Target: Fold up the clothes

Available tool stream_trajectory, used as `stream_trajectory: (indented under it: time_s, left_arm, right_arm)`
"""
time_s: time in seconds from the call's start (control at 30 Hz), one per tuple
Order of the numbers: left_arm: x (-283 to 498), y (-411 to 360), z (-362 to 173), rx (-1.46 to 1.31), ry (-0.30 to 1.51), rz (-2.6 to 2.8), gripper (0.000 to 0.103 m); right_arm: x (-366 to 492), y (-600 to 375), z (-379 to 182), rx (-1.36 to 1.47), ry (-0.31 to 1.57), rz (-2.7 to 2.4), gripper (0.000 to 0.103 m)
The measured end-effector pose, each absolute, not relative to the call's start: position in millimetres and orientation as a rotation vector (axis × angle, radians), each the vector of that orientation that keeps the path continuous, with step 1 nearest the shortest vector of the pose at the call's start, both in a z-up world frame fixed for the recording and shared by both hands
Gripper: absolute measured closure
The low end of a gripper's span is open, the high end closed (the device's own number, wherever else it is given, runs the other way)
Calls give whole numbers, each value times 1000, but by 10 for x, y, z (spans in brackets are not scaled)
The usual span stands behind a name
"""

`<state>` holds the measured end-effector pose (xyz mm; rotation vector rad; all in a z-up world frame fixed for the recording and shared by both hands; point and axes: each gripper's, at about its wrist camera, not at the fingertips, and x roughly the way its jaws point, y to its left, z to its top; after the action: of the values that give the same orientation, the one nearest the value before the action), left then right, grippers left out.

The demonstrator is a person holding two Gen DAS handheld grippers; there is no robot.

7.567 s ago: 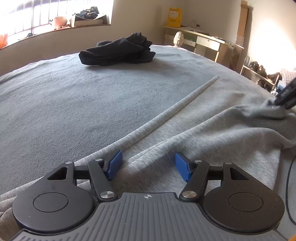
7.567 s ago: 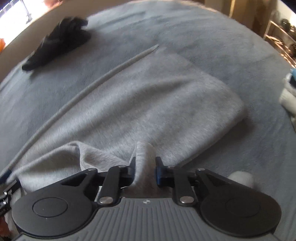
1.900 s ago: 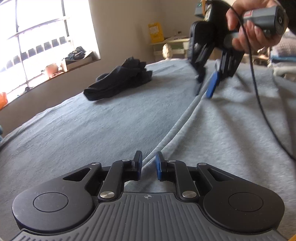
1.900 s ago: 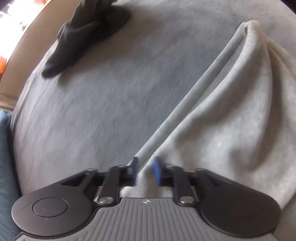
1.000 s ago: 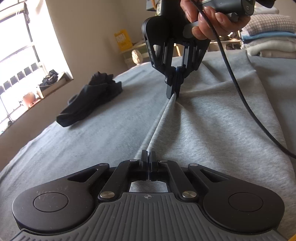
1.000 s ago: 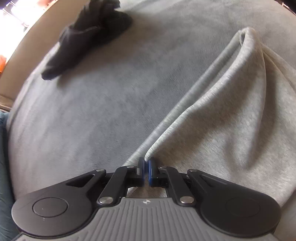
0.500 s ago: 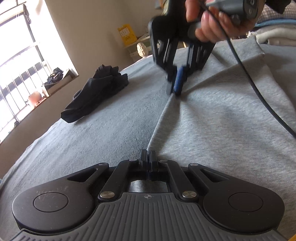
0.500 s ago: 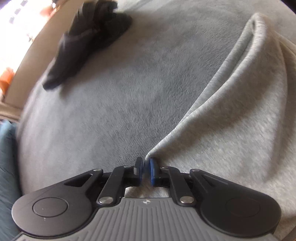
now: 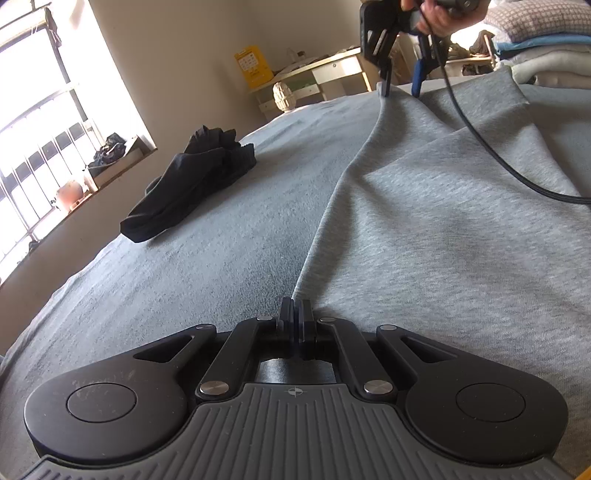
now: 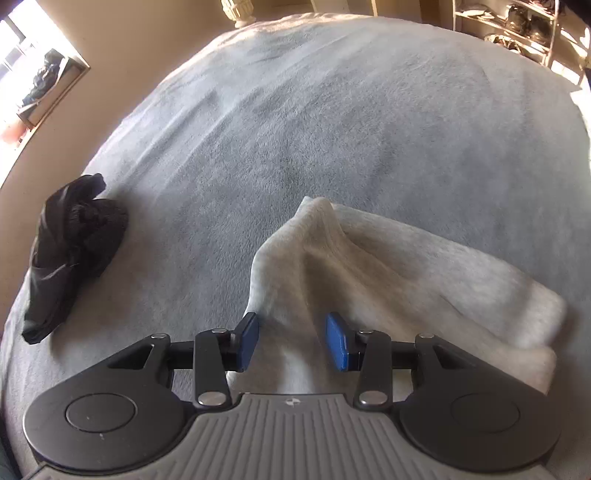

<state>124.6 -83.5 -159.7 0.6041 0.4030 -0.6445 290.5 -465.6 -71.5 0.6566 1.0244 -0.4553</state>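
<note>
Left gripper (image 9: pixel 295 314): jaws fully closed, pinching near edge of light grey heathered fleece garment (image 9: pixel 443 229); fold line running off toward 1 o'clock.

Right gripper (image 10: pixel 291 339): jaws opening, roughly half spread, blue pads (image 10: pixel 246 341) clear of cloth; peaked ridge of same garment standing slack between them, no longer pinched. In left wrist view, same gripper at 1 o'clock over far corner, hand (image 9: pixel 439 14) above it, black cable (image 9: pixel 480 140) trailing across cloth.

Garment: spread on grey plush-covered bed (image 10: pixel 332 110), partly folded, rounded doubled edge at 3 o'clock in right view.

Handling, judged: soft, limp, light, mildly grippy; holds creases, sags when lifted. Best taken at corners or hem, thin pinch.

Also present: crumpled black garment (image 9: pixel 192 184) at 10 o'clock, well apart.
</note>
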Motion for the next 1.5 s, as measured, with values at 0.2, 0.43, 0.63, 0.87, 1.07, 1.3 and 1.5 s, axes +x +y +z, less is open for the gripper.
stream_trajectory:
  time_s: [0.2, 0.43, 0.63, 0.87, 1.07, 1.3, 1.5]
  left_arm:
    - [1241, -841, -1605, 603, 398, -643, 103]
    - [1242, -846, -1623, 606, 393, -642, 103]
    - [1227, -849, -1634, 617, 386, -637, 103]
    - [1231, -841, -1631, 613, 383, -637, 103]
    - [1225, -850, -1630, 618, 381, -634, 103]
    - [1227, -867, -1634, 629, 379, -630, 103]
    - [1213, -879, -1641, 640, 375, -626, 103]
  right_arm:
    - [3100, -4673, -848, 618, 1023, -505, 60]
    - [3032, -4726, -740, 578, 956, -478, 60]
    - [3260, -4614, -852, 438, 1039, -475, 70]
    - [3076, -4594, -712, 424, 889, -569, 98]
    - [3316, -4530, -874, 433, 890, -617, 97]
    - [3543, -4505, -1034, 472, 867, -544, 71]
    - [3140, -4784, -513, 472, 693, -507, 49]
